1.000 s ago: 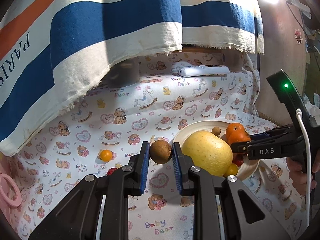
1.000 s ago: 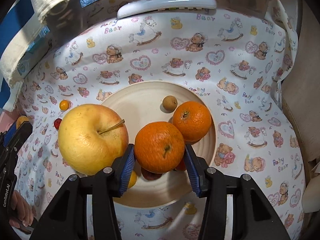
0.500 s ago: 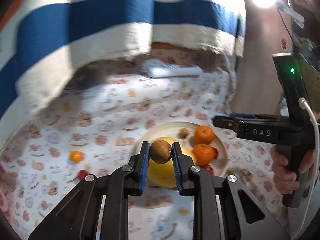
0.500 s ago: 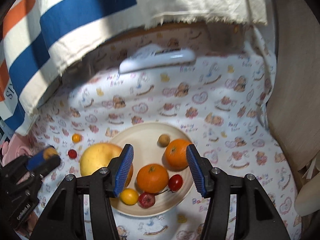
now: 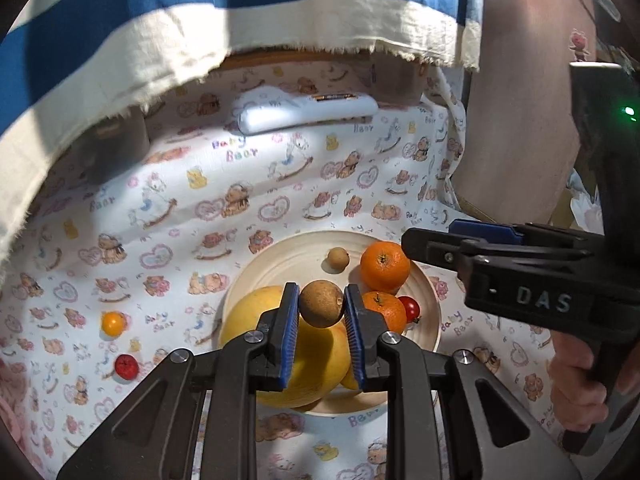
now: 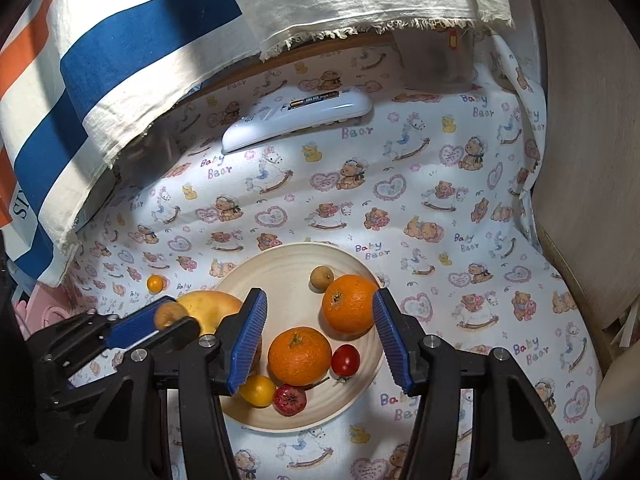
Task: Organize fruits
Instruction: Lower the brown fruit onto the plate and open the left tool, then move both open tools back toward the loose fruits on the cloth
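Note:
My left gripper point(image 5: 322, 308) is shut on a small brown round fruit point(image 5: 322, 304) and holds it above the cream plate point(image 5: 296, 256), over the big yellow apple point(image 5: 248, 312). The plate point(image 6: 292, 268) also carries two oranges point(image 6: 350, 304) point(image 6: 299, 356), a red cherry tomato point(image 6: 345, 360), a small yellow fruit point(image 6: 258, 390), a dark red fruit point(image 6: 290, 400) and another small brown fruit point(image 6: 321, 278). My right gripper point(image 6: 320, 336) hangs open above the oranges with nothing between its pads. A small orange tomato point(image 5: 113, 323) and a red one point(image 5: 126, 366) lie on the cloth left of the plate.
A white remote point(image 6: 296, 116) lies at the back of the bear-print cloth. A blue, white and orange striped fabric point(image 6: 120, 60) hangs over the back and left. A wooden chair back point(image 6: 592, 160) borders the right side. A hand point(image 5: 576, 392) grips the right tool.
The right gripper let go of the orange, opened and rose away from the plate. The left gripper carried the brown fruit to the right, from beside the plate to above it.

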Tool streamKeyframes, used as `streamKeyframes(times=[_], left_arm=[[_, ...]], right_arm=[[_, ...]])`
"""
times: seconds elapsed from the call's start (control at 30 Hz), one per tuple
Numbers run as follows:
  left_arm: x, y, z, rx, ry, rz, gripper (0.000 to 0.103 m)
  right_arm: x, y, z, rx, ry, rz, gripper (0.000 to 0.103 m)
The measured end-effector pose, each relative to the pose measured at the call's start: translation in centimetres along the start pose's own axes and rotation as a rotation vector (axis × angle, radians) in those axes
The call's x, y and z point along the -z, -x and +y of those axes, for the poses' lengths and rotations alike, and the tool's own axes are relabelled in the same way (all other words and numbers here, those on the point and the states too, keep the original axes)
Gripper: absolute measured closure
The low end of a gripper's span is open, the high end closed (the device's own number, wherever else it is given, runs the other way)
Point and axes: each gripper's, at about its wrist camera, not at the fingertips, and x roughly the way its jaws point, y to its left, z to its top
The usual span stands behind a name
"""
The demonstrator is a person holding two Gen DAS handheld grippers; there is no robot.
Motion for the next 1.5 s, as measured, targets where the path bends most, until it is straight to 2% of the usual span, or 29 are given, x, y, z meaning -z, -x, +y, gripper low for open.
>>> streamKeyframes(times=[0.27,0.33,0.37,0.67,0.87,1.23,1.37,1.43,1.5], left_arm=[[0.5,-0.8,-0.7,0.010,-0.016,0.022,0.081],[0.6,-0.8,-0.6,0.014,-0.008,0.021,0.081],[0.6,-0.8,-0.5,0.017,-0.005,0.017,0.081],[0.7,-0.4,-0.3,0.005,-0.013,0.004,0.081],[0.9,0.4,0.1,-0.006,-0.012,-0.008,0.071],[2.2,2.0,1.9,-0.035,0.006,-0.036,0.069],[2.5,3.3,3.1,-0.058,0.031,-0.073,0.068],[2.7,4.2,3.7,-0.081,0.033,-0.102,0.064],[3.0,5.3,4.2,-0.116,0.027,-0.148,0.054]], right_arm=[[0.3,-1.4,0.1,-0.104,-0.024,0.075,0.046],[0.4,-1.9,0.3,-0.119,-0.024,0.092,0.051],[0.5,-2.1,0.4,-0.118,-0.019,0.096,0.054],[0.7,-2.4,1.3,-0.104,0.024,0.109,0.056],[0.8,-2.5,1.3,-0.098,0.028,0.109,0.056],[0.8,-2.3,1.2,-0.093,0.029,0.102,0.056],[0.7,-2.0,1.2,-0.096,0.032,0.078,0.056],[0.6,-1.6,1.3,-0.098,0.042,0.054,0.056],[0.7,-1.1,1.7,-0.094,0.060,0.028,0.056]])
